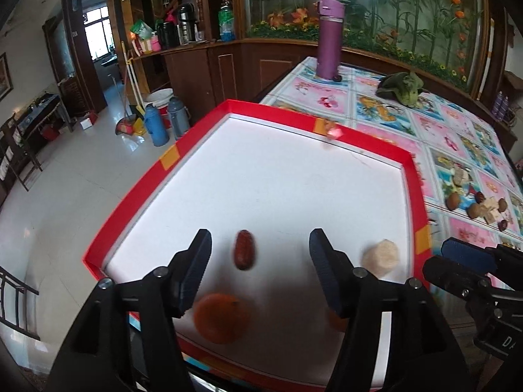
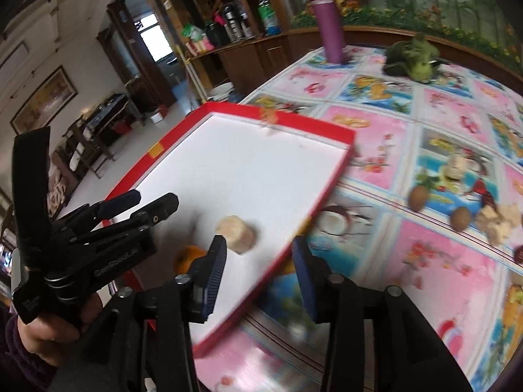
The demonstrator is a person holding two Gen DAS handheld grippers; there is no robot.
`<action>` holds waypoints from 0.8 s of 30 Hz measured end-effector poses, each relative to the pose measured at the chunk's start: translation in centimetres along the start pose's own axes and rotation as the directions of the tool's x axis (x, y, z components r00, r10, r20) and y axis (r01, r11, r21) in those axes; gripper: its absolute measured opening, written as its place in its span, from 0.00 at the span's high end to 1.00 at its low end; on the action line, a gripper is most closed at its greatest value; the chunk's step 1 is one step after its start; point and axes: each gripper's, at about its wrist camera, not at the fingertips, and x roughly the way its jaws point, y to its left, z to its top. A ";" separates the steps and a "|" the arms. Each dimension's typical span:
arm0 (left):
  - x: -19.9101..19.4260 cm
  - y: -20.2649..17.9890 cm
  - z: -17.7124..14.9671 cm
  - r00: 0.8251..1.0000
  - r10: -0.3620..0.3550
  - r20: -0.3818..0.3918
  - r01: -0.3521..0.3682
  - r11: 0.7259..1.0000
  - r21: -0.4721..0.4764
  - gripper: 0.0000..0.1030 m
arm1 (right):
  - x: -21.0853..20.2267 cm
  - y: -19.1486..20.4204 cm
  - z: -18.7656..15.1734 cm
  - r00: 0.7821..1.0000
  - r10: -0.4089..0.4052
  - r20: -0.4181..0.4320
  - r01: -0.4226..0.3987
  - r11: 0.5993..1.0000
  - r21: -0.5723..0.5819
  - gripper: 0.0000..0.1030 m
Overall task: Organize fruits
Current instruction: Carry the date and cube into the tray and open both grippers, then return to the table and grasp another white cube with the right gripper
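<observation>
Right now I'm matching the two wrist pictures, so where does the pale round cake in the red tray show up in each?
Left wrist: the pale round cake lies low right in the red tray, just right of the open left gripper.
Right wrist: it lies low centre, just ahead of the open right gripper.
Shared landmark: the purple flask at the table's far end.

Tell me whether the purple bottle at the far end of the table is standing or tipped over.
Standing. The purple bottle is upright on the tablecloth, its lid on top and its base down, in both wrist views.
</observation>
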 end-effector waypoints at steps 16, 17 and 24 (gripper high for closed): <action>-2.8 -8.8 -0.6 0.988 -0.152 -0.012 0.152 0.972 0.180 0.29 | -7.2 -12.0 -4.1 0.985 -0.159 0.062 0.142 0.966 0.218 0.59; -2.8 -9.5 -0.6 0.986 -0.163 -0.019 0.163 0.967 0.195 0.29 | -7.4 -12.9 -4.3 0.983 -0.172 0.060 0.154 0.960 0.233 0.59; -2.7 -13.1 -0.7 0.972 -0.225 -0.073 0.236 0.939 0.249 0.29 | -6.5 -16.2 -3.3 0.973 -0.228 0.037 0.212 0.944 0.252 0.59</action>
